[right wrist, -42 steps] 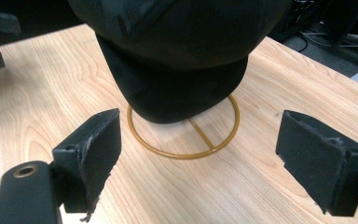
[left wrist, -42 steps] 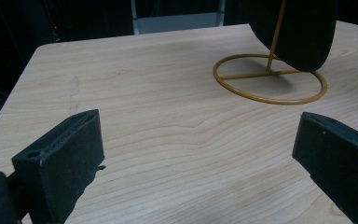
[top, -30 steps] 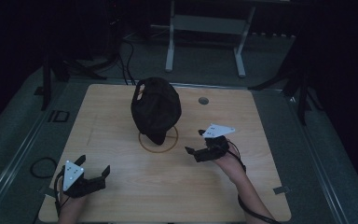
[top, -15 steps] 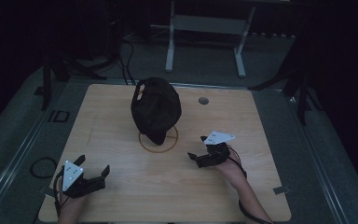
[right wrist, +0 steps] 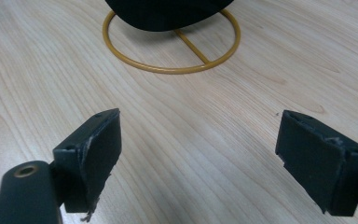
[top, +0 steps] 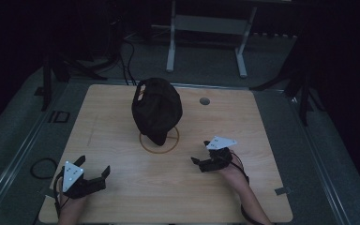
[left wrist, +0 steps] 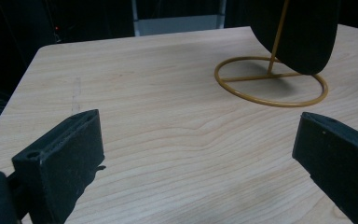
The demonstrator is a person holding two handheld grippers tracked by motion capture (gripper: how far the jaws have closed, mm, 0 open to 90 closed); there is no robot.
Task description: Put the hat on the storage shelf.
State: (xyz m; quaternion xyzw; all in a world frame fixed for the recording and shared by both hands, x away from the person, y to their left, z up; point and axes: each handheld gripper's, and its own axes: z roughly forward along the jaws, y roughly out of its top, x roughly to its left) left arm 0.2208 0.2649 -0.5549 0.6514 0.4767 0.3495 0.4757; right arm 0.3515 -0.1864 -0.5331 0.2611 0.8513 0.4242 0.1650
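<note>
While our right gripper [top: 200,161] hovers low over the wooden table [top: 262,140], its two black jaws stand spread wide with nothing between them; in the right gripper view the same gripper [right wrist: 198,158] shows only bare wood grain in the gap. Behind it, our right hand [top: 232,171] grips the body, and the grey three-cornered plate [top: 221,142] sits on top.

Just ahead of these jaws, well apart from them, lies the yellow wire ring [right wrist: 170,44] that forms the base of a stand, with a spoke running across it. Over the ring hangs the black cap [right wrist: 168,11], perched on the stand so that its lower edge overhangs the ring without touching the table. From the high view the cap [top: 157,110] sits forward and to the left of the right gripper, near the table's middle.

Our left gripper [top: 104,172] rests near the table's near-left corner, far to the left of the right one, and its jaws are also wide apart and empty. Seen along the left gripper [left wrist: 198,154], the ring [left wrist: 270,81] lies ahead and to the right, with the cap [left wrist: 298,32] above it on a thin upright rod [left wrist: 278,35].

Farther ahead of both tools, a small round grommet [top: 205,101] is set in the tabletop near its far edge.
</note>
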